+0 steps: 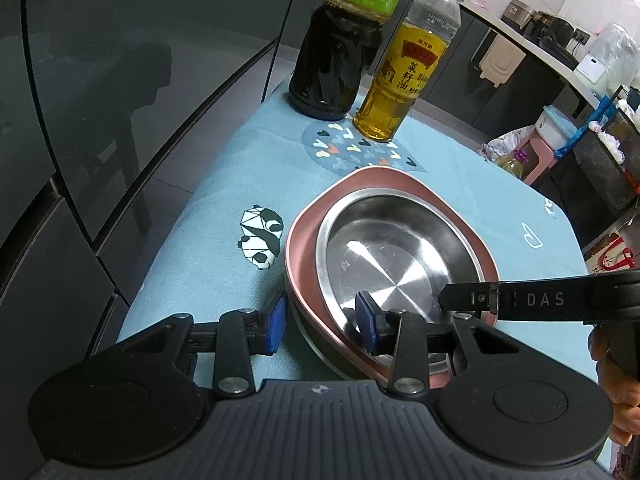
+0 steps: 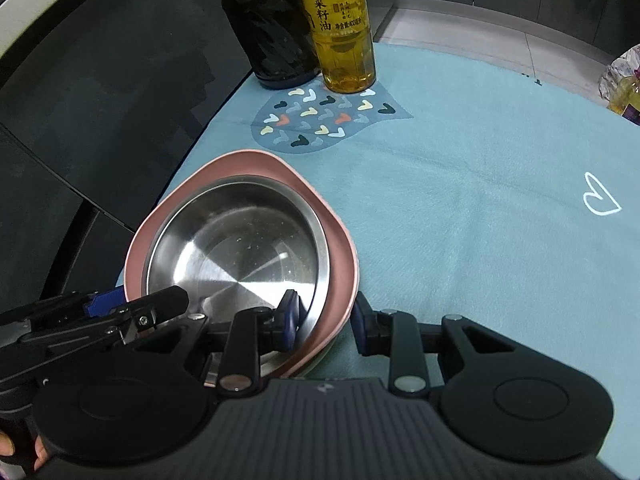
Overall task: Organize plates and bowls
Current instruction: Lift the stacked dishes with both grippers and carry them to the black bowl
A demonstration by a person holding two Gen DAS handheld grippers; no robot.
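Observation:
A steel plate (image 1: 396,256) lies inside a pink square bowl (image 1: 304,248) on the blue cloth; under the pink bowl shows the rim of another dish. My left gripper (image 1: 322,318) is open, its two blue pads straddling the stack's near left rim without closing on it. In the right wrist view the steel plate (image 2: 240,252) sits in the pink bowl (image 2: 340,248). My right gripper (image 2: 326,324) is open, its pads straddling the stack's near right rim. Each gripper shows in the other's view: the right finger (image 1: 520,300), the left fingers (image 2: 132,312).
A dark vinegar bottle (image 1: 340,52) and a yellow oil bottle (image 1: 404,72) stand at the table's far edge, also in the right wrist view (image 2: 276,32) (image 2: 340,28). The blue cloth (image 2: 480,200) extends to the right. Dark cabinets stand left; kitchen clutter lies right.

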